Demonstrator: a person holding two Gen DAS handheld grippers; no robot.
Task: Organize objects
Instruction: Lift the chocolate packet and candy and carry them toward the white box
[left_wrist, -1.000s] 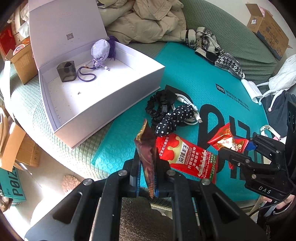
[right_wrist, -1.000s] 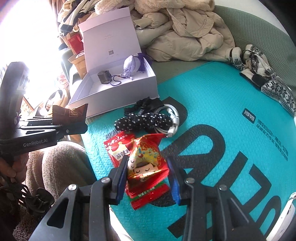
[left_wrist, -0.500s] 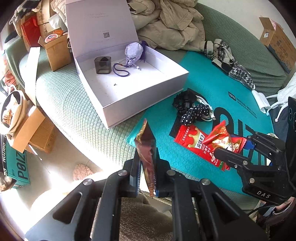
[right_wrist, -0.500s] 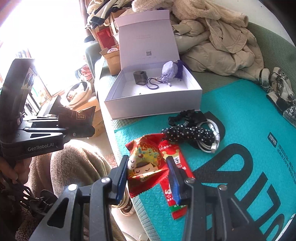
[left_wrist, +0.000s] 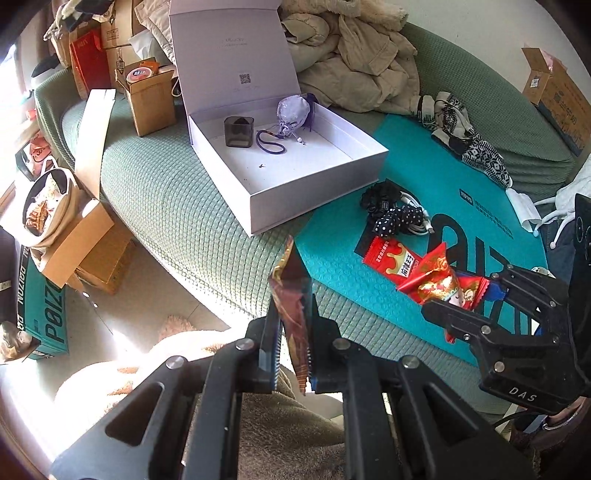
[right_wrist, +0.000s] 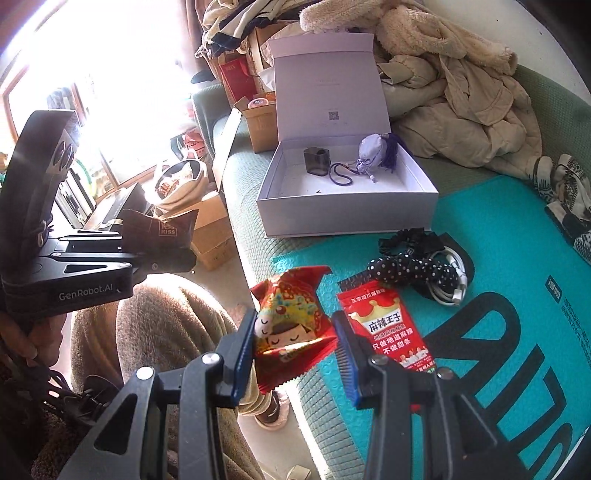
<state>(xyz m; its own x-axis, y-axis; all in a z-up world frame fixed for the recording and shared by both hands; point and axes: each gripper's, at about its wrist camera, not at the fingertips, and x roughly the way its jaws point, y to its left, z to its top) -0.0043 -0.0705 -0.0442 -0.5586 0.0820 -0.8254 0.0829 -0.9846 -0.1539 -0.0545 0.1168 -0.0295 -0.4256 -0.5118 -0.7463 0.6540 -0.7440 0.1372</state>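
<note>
My left gripper is shut on a flat brown snack packet, held edge-on above the sofa's front edge; the same brown snack packet shows at the left of the right wrist view. My right gripper is shut on a puffy red cartoon-face snack bag, seen also as the red snack bag at the right of the left wrist view. A red spicy-strip packet lies flat on the teal mat. The open white box holds a dark cup and a lilac pouch.
Black and dotted scrunchies and a white cable lie on the teal mat beside the box. Piled coats and patterned socks lie on the green sofa. Cardboard boxes and a bucket crowd the floor at the left.
Both grippers have drawn back off the mat toward the sofa's front edge and risen a little, each keeping its packet. The white box now looks farther away.
</note>
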